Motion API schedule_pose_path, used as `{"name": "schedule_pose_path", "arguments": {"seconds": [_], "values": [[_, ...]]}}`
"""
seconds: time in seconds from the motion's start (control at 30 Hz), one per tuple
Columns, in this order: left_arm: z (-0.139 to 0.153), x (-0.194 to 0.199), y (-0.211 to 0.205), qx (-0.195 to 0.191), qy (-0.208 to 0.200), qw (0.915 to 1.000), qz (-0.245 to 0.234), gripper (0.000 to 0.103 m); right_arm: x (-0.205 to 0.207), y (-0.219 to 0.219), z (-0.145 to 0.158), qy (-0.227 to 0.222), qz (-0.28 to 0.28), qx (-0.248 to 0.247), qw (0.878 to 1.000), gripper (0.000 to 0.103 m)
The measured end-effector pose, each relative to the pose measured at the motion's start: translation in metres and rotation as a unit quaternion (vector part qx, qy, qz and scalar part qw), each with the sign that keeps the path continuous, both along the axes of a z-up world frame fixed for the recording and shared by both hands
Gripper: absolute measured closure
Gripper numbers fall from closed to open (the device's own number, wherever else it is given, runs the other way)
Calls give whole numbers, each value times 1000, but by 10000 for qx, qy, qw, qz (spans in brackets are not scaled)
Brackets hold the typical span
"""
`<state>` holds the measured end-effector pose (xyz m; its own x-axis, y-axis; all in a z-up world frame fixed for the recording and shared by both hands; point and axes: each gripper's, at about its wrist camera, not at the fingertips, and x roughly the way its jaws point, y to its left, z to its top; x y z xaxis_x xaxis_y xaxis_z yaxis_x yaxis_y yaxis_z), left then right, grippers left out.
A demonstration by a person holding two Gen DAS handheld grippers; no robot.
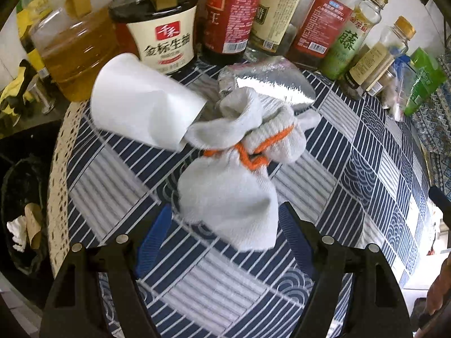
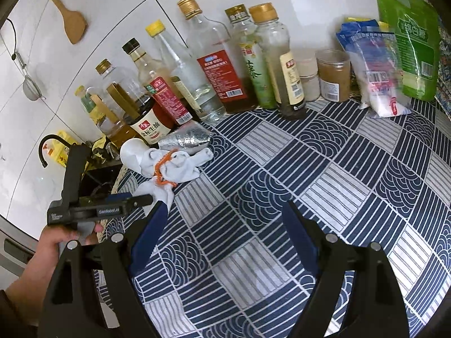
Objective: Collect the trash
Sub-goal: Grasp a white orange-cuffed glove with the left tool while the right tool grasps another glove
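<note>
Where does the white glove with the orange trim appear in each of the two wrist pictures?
Left wrist view: the glove lies in the picture's middle, just beyond the open left gripper.
Right wrist view: the glove lies left of centre, small, near the table's far-left edge.
Shared landmark: the soy sauce bottle stands just behind it in both.

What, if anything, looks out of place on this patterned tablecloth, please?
A white paper cup lies tipped on its side in front of the upright bottles, against a crumpled white glove with orange trim and a crinkled silver wrapper. Nothing looks spilled.
</note>
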<state>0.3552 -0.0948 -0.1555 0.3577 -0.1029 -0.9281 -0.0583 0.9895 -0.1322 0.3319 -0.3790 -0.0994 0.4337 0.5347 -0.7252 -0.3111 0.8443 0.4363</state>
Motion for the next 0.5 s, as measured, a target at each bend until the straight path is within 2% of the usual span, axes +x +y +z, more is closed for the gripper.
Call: {"name": "schedule_pose_path", "arguments": {"seconds": [0.1, 0.13, 0.23, 0.37, 0.5], "values": [[-9, 7, -3, 156, 55, 9998, 54, 30, 1, -3, -3, 10, 30, 1, 10000, 21], [-11, 8, -4, 117, 63, 9999, 63, 37, 1, -4, -4, -4, 47, -9, 10000, 21], [-16, 9, -7, 207, 34, 9998, 61, 42, 1, -2, -4, -33, 111, -40, 9999, 21], [-19, 9, -7, 82, 13, 9999, 105, 59, 3, 2, -5, -46, 199, -80, 9998, 21], [-19, 7, -9, 3, -71, 9999, 75, 71, 5, 8, -5, -37, 247, -69, 9997, 21]]}}
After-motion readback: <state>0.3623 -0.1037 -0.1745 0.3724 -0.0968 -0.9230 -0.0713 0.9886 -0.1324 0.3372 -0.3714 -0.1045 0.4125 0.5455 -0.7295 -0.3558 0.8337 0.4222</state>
